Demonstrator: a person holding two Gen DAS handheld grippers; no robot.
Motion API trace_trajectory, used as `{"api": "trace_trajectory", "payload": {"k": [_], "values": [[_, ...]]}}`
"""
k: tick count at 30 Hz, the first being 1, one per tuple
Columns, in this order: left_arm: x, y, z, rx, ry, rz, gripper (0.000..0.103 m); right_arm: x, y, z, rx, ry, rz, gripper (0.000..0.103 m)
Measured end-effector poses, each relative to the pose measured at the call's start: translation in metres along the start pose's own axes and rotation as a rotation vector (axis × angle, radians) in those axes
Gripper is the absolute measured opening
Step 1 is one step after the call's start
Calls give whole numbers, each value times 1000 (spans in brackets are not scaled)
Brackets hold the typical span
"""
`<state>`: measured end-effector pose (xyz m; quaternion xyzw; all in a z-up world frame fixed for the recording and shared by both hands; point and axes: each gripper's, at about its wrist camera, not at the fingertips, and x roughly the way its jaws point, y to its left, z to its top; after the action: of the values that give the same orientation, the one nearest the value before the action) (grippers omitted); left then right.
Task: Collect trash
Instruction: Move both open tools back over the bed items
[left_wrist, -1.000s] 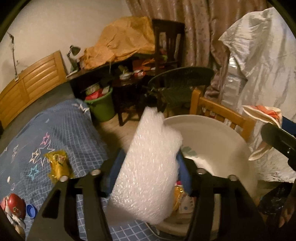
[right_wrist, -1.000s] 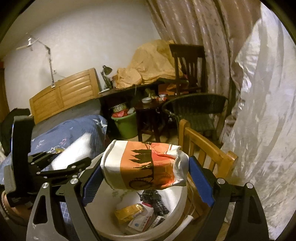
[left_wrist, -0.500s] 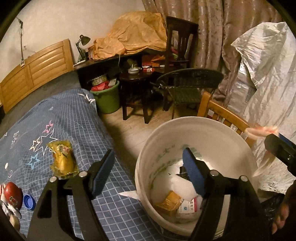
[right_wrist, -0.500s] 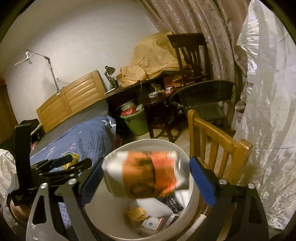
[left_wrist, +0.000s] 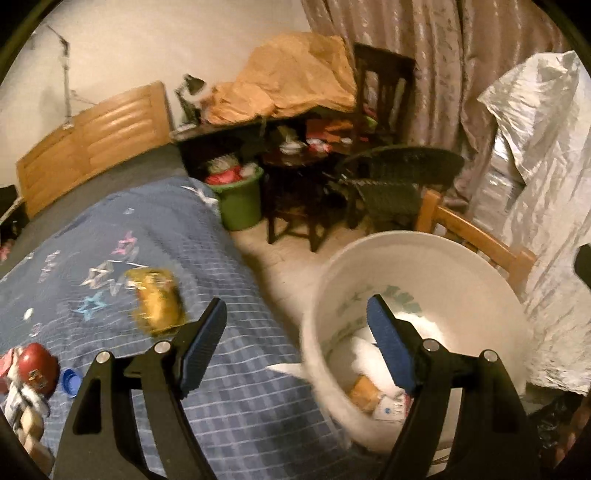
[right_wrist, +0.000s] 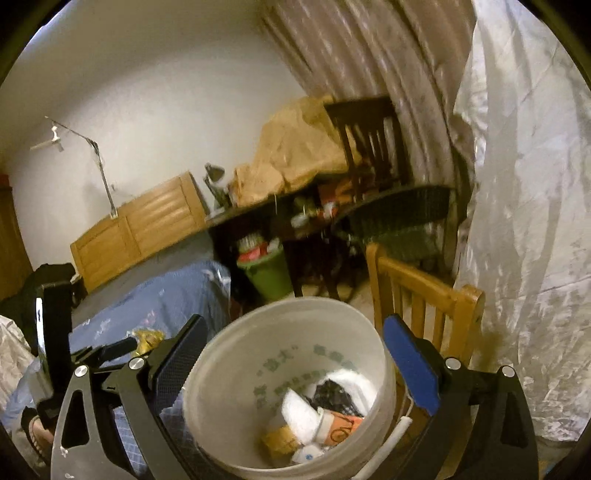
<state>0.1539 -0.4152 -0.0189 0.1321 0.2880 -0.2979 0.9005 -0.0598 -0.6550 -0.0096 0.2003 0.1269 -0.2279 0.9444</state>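
Both grippers, left (left_wrist: 297, 328) and right (right_wrist: 291, 362), are now gaping empty, their loads lying in one white bucket (right_wrist: 236, 343). One yellow packet (left_wrist: 157, 301), seemingly crinkled though blurred, is lying on the bed (left_wrist: 243, 398).

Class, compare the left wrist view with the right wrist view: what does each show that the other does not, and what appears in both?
Only the left wrist view shows the red round item and blue bottle cap lying on the bed, with the open left gripper in front.

Only the right wrist view shows the orange-and-white wrapper lying in the bucket, the wall-mounted rod, and the open right gripper above the bucket.

Both show the white bucket holding trash, the yellow packet on the blue quilt, the green bin and the wooden chair.
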Motion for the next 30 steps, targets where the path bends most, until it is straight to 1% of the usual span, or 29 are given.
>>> {"api": "trace_trajectory", "payload": {"k": [3, 4, 6, 7, 9, 10, 14, 16, 20, 23, 27, 28, 30], "values": [[-18, 15, -9, -9, -51, 66, 76, -18, 21, -8, -42, -69, -5, 94], [-26, 24, -14, -12, -67, 97, 76, -25, 30, -13, -62, -95, -7, 94], [-37, 37, -18, -22, -86, 124, 76, -36, 48, -20, -103, -148, -5, 93], [-46, 49, -23, -29, -102, 151, 76, -41, 57, -26, -128, -174, -2, 93], [-58, 65, -29, -41, -113, 177, 76, -48, 78, -35, -174, -202, 13, 92], [-67, 79, -35, -58, -114, 193, 76, -50, 88, -41, -195, -201, 29, 92], [-92, 123, -53, -119, -102, 235, 76, -48, 123, -62, -226, -142, 105, 83], [-106, 146, -66, -146, -94, 260, 76, -45, 143, -74, -235, -94, 151, 80], [-134, 189, -96, -185, -77, 306, 76, -37, 189, -96, -269, 0, 244, 72], [-152, 221, -121, -217, -51, 331, 76, -33, 224, -114, -291, 65, 305, 71], [-173, 270, -154, -285, -5, 391, 76, -33, 268, -138, -329, 135, 370, 70], [-180, 289, -165, -321, 14, 398, 76, -35, 280, -145, -338, 152, 386, 69], [-188, 317, -180, -371, 45, 387, 76, -35, 299, -157, -357, 190, 416, 67]]}}
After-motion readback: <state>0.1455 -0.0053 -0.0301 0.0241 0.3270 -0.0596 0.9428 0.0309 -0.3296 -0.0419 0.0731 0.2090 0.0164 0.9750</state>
